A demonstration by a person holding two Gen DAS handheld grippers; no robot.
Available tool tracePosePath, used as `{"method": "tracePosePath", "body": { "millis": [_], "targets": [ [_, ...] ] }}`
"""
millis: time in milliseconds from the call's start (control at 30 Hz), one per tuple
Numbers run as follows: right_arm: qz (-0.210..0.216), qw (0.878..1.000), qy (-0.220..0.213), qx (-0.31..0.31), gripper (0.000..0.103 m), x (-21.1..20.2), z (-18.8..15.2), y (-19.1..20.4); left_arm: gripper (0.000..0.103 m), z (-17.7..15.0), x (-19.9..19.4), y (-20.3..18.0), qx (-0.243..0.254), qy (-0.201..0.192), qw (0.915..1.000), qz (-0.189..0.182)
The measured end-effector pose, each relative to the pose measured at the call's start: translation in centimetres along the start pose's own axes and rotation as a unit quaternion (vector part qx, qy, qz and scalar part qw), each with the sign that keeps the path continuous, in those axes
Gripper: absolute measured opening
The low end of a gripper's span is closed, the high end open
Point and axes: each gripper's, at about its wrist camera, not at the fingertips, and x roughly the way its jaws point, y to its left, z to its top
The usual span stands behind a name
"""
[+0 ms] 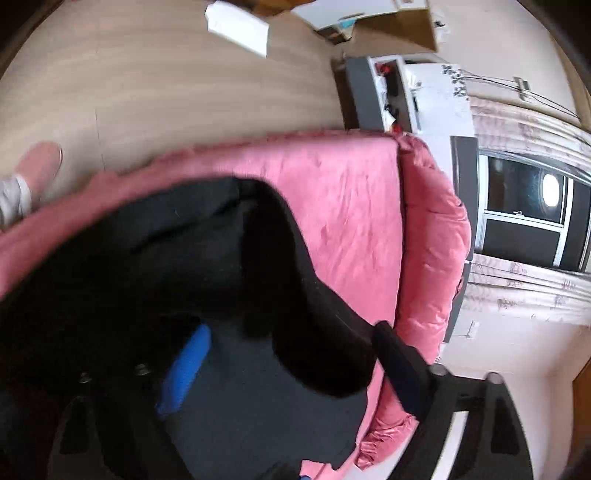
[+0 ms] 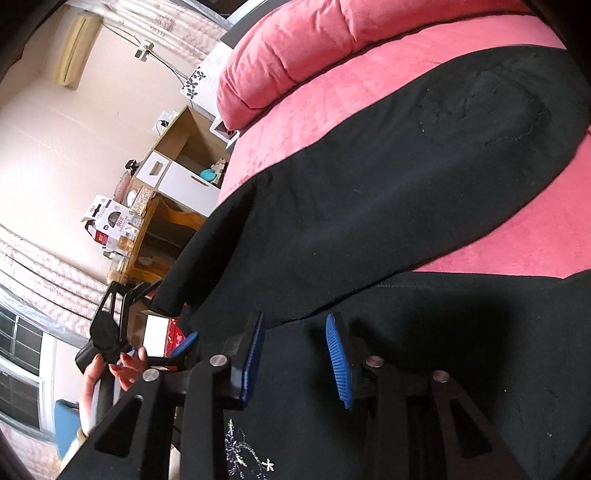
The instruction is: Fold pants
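Observation:
Black pants (image 2: 388, 192) lie on a pink bed (image 2: 325, 99), one leg stretching toward the bed's edge. My right gripper (image 2: 295, 362) is open, its blue pads (image 2: 338, 363) standing apart just above the pants near a small embroidered pattern (image 2: 243, 454), holding nothing. My left gripper (image 2: 168, 310) shows at the left of the right wrist view, gripping the hem end of the lifted leg. In the left wrist view black cloth (image 1: 184, 288) is draped over that gripper (image 1: 288, 362), with one blue pad (image 1: 184, 365) showing and the other finger (image 1: 399, 362) dark.
A pink duvet (image 1: 432, 240) is bunched along the bed's far side. Wooden floor (image 1: 166, 92), a white paper (image 1: 240, 26) and my slippered foot (image 1: 37, 170) lie beyond the bed edge. Shelves and boxes (image 2: 166, 177) stand by the wall.

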Motion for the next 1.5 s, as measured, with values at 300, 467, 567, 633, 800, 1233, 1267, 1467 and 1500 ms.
{"method": "tracePosePath", "body": {
  "millis": [300, 467, 567, 633, 800, 1233, 1267, 1467, 1500],
  "targets": [
    [-0.013, 1.000, -0.003, -0.017, 0.037, 1.0, 2.2, 0.9, 0.006, -0.8, -3.5, 0.9, 0.070, 0.038, 0.9957, -0.046],
    [-0.011, 1.000, -0.015, 0.015, 0.067, 1.1, 5.2, 1.3, 0.006, -1.7, -8.7, 1.3, 0.122, 0.051, 0.9889, -0.068],
    [-0.010, 0.999, -0.035, 0.039, 0.067, 0.7, 7.2, 1.3, 0.006, -2.9, -10.7, 2.0, 0.150, 0.062, 0.9848, -0.062],
    [-0.018, 0.997, -0.049, 0.060, 0.070, 0.5, 8.5, 0.9, 0.006, -3.4, -11.1, 3.0, 0.146, 0.071, 0.9846, -0.065],
    [-0.091, 0.987, -0.045, 0.122, 0.062, 1.1, 10.9, -2.9, 0.006, -4.9, -11.8, 5.4, 0.137, 0.083, 0.9855, -0.056],
    [-0.057, 0.990, -0.108, 0.077, 0.006, -9.8, 6.7, -6.8, 0.005, -4.3, -12.3, 7.0, 0.158, 0.055, 0.9857, -0.025],
    [-0.055, 0.990, -0.112, 0.064, 0.006, -10.7, 6.1, -6.5, 0.005, -4.2, -12.5, 7.0, 0.166, 0.047, 0.9849, -0.014],
    [-0.064, 0.992, -0.106, 0.030, 0.008, -12.8, 2.5, -7.4, 0.000, -3.5, -14.2, 9.3, 0.146, 0.038, 0.9885, -0.011],
    [-0.073, 0.992, -0.097, 0.033, 0.017, -12.5, 2.5, -7.7, 0.001, -3.7, -14.3, 9.4, 0.151, 0.041, 0.9876, -0.014]
  ]
}}
